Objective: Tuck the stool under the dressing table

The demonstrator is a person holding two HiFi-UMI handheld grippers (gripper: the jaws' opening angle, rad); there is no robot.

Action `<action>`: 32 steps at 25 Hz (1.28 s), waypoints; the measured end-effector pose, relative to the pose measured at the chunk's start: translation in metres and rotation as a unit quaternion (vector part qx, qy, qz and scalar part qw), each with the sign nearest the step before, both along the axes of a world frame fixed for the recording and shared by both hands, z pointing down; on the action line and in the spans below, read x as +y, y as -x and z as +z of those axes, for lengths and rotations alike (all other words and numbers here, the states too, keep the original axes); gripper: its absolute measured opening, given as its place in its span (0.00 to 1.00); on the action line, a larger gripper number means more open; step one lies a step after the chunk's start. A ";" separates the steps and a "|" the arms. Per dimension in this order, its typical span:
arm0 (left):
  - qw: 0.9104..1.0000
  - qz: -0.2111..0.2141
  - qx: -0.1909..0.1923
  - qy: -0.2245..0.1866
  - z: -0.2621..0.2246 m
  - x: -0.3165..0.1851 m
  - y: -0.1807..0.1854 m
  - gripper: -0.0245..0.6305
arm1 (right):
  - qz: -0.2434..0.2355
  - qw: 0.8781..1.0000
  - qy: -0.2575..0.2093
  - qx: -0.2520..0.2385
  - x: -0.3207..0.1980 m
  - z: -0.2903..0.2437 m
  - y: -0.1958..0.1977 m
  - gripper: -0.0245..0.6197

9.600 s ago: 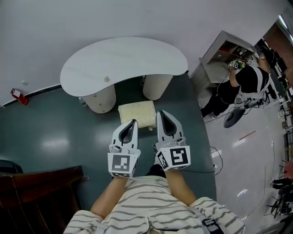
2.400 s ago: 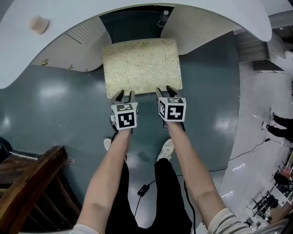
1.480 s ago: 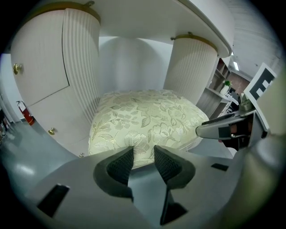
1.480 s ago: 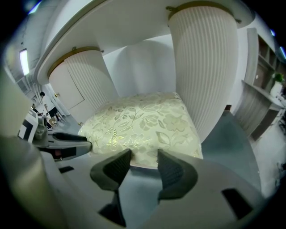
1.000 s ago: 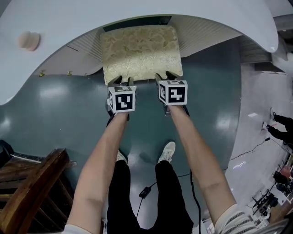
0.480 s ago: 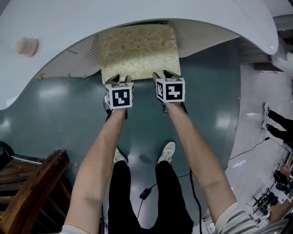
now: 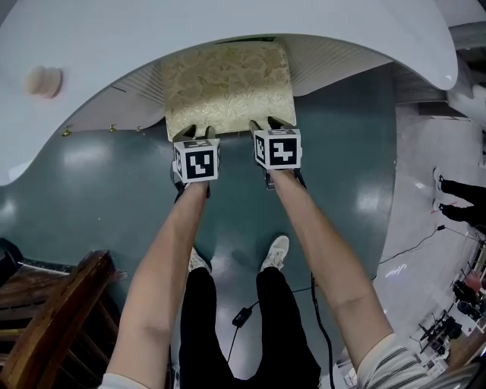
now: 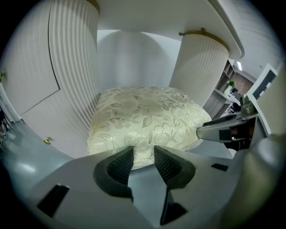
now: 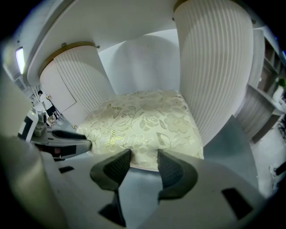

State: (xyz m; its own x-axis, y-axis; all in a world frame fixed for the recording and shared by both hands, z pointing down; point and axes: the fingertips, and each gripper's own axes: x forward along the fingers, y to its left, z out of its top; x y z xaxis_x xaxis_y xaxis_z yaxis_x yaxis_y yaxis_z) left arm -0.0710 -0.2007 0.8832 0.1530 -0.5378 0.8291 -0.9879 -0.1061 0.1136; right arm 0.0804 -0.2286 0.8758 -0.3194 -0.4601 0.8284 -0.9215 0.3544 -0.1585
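stool [image 7: 228, 87] sits deeper under table [image 7: 114, 45] than half a second ago, left gripper [image 7: 199, 132] and right gripper [image 7: 264, 124] pressing its near edge, jaws apart, clasping nothing: pushing step, probably needing one more short straight shove.

Stool [image 7: 226, 87] sits deeper under the dressing table [image 7: 228, 19] than a moment ago: its far edge now tucks beneath the white top, where a strip of floor showed before. Left gripper [image 7: 199, 131] and right gripper [image 7: 263, 124] have travelled forward with its near edge; arms stretch further out
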 end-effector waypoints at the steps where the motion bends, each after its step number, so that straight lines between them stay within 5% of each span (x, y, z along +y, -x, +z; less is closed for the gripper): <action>1: 1.000 0.002 0.002 0.002 0.000 0.000 -0.001 0.25 | -0.003 1.000 -0.001 0.000 0.001 0.000 0.000 0.33; 9: 1.000 -0.019 0.020 0.005 -0.012 0.010 -0.002 0.25 | 0.022 1.000 -0.014 0.003 0.007 -0.008 -0.005 0.33; 13: 1.000 0.003 0.021 0.011 -0.020 0.017 -0.012 0.30 | 0.027 1.000 -0.012 0.006 0.013 -0.019 -0.007 0.33; 17: 0.998 0.006 0.052 0.031 -0.025 0.036 -0.023 0.24 | 0.029 0.999 -0.013 0.004 0.027 -0.033 -0.009 0.31; 25: 0.996 -0.009 0.085 -0.012 -0.076 0.067 -0.037 0.08 | 0.049 0.998 -0.018 -0.022 0.059 -0.069 -0.009 0.09; 32: 0.996 0.023 0.077 -0.046 -0.126 0.093 -0.055 0.05 | 0.029 0.997 -0.054 -0.049 0.093 -0.127 0.007 0.06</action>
State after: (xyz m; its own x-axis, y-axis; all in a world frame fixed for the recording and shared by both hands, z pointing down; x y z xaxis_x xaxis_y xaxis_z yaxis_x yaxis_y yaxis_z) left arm -0.0163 -0.1073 0.7575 0.3011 -0.5995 0.7416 -0.9532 -0.1677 0.2515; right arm 0.0736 -0.1359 0.7493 -0.3663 -0.5645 0.7397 -0.9232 0.3199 -0.2129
